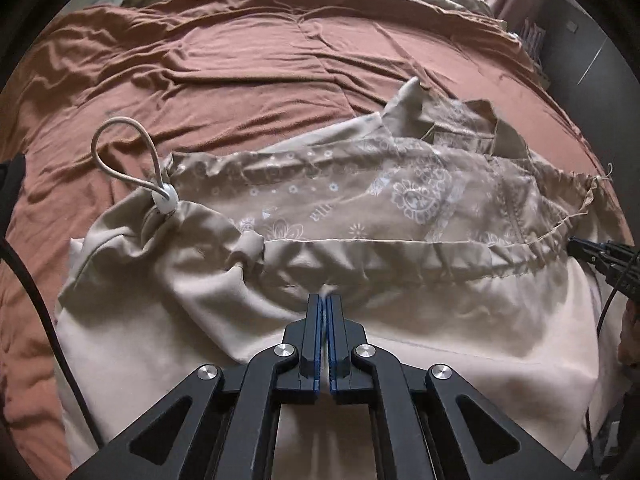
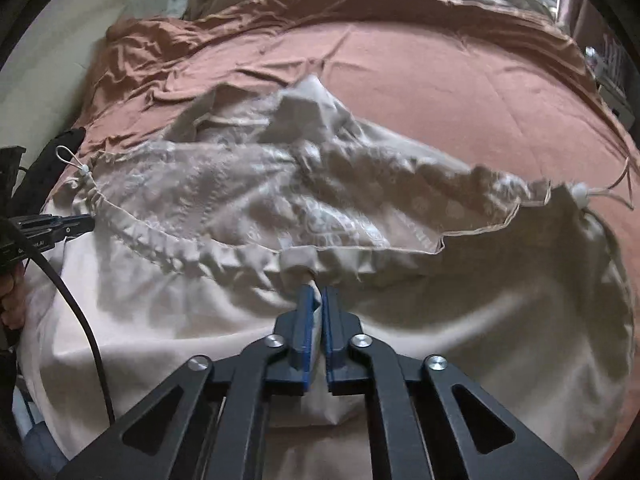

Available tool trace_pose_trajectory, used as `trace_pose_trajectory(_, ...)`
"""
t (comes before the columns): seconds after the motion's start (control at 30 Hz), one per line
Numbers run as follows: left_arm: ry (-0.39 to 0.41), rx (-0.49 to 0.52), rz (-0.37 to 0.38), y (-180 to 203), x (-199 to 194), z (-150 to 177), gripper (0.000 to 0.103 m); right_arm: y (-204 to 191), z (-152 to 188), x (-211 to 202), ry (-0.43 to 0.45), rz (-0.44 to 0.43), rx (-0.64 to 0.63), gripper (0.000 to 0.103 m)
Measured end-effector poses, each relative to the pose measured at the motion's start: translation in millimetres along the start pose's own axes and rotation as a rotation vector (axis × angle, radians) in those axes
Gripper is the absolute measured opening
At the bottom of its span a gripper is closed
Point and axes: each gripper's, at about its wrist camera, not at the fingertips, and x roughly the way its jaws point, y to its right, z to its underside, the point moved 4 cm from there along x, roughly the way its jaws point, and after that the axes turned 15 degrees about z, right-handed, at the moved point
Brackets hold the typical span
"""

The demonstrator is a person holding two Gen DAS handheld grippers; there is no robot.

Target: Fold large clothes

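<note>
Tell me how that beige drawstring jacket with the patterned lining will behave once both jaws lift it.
The beige drawstring jacket will probably drape and sag between the left gripper and right gripper, since it already lies in soft wrinkles. It looks thin, so likely light. Its smooth sheen suggests it may slip, and the looped elastic cord could dangle.

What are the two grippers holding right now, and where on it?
Both hold the beige jacket: left gripper and right gripper each pinch fabric just below its gathered drawstring hem.
</note>
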Motion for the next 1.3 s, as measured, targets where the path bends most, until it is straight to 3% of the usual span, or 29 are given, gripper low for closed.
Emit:
trace_pose_trajectory(0.27, 0.198, 0.027, 0.032, 13.1, -61.3, -25.3, 0.001, 1.5, -11.4, -36.7, 0.135, -0.03, 0.063, 0.0)
trace_pose_trajectory(0.37, 0.235, 0.04, 0.03, 17.5, -71.7, -38.0, 0.001, 2.0, -21.2, -43.3, 0.171, -0.012, 0.094, 0.0)
trace_pose_trajectory(0.53, 0.213, 0.041, 0.013, 13.7, -51.8, -51.9, 0.001, -3.8, -20.9, -27.2, 0.156, 0.01, 0.102, 0.0)
trace_pose_trajectory(0.97, 0.106, -0.045, 0.016, -26.1, 19.5, -39.8, 0.001, -11.1, -12.2, 49.8, 0.035, 0.012, 0.131, 0.0)
trace_pose_trajectory(1.13, 0.106, -0.067, 0.025, -29.6, 24.2, -43.4, 0.003, -9.0, -21.3, 60.5, 0.008, -0.007, 0.154, 0.0)
trace_pose_trajectory(1.2, 0.087, -0.082, 0.037, -28.7, 21.0, -43.4, 0.005, -5.7, -21.8, 55.3, -0.012, -0.021, 0.162, 0.0)
trace_pose_trajectory(1.3, 0.094, -0.107, 0.063, -27.9, 6.5, -41.5, 0.025, 5.4, -26.4, 31.9, -0.011, -0.048, 0.167, 0.0)
